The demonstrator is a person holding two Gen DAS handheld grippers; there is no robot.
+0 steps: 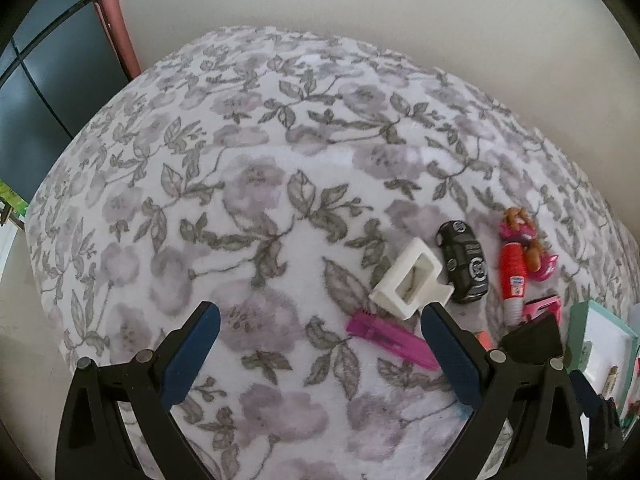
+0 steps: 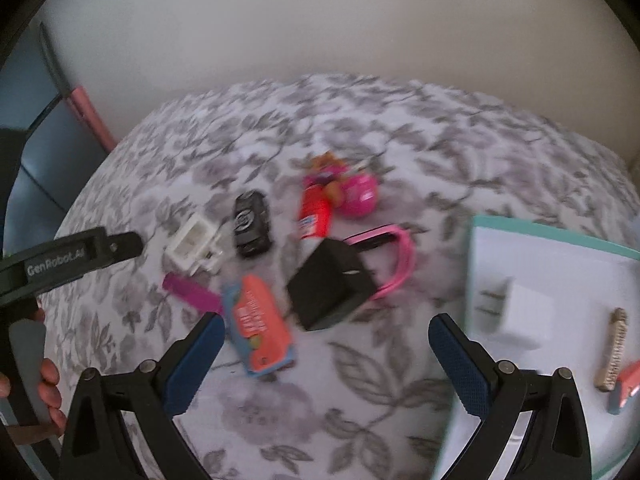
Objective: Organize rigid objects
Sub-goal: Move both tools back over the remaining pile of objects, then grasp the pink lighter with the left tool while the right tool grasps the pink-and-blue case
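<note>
"GenRobot.AI" reads on the left gripper [image 2: 80,256] body in the right wrist view; writing on the orange packet [image 2: 260,320] is too blurred to read. Black toy car [image 1: 464,266] carries round white emblems, long axis running away from the camera. Teal-rimmed white tray [image 2: 560,248] at right holds a tan stick-shaped piece [image 2: 612,350], an orange-and-blue item [image 2: 626,392] and a white block [image 2: 528,308]. On the floral blanket [image 1: 240,200]: white rectangular frame [image 1: 408,278] just beside the car, purple clip [image 1: 390,338] lying diagonally, red tube [image 1: 513,276] upright in frame, black cube [image 2: 332,284] against pink strap [image 2: 396,256]. Left gripper [image 1: 320,346] jaws spread, empty. Right gripper [image 2: 326,356] jaws spread, empty.
</note>
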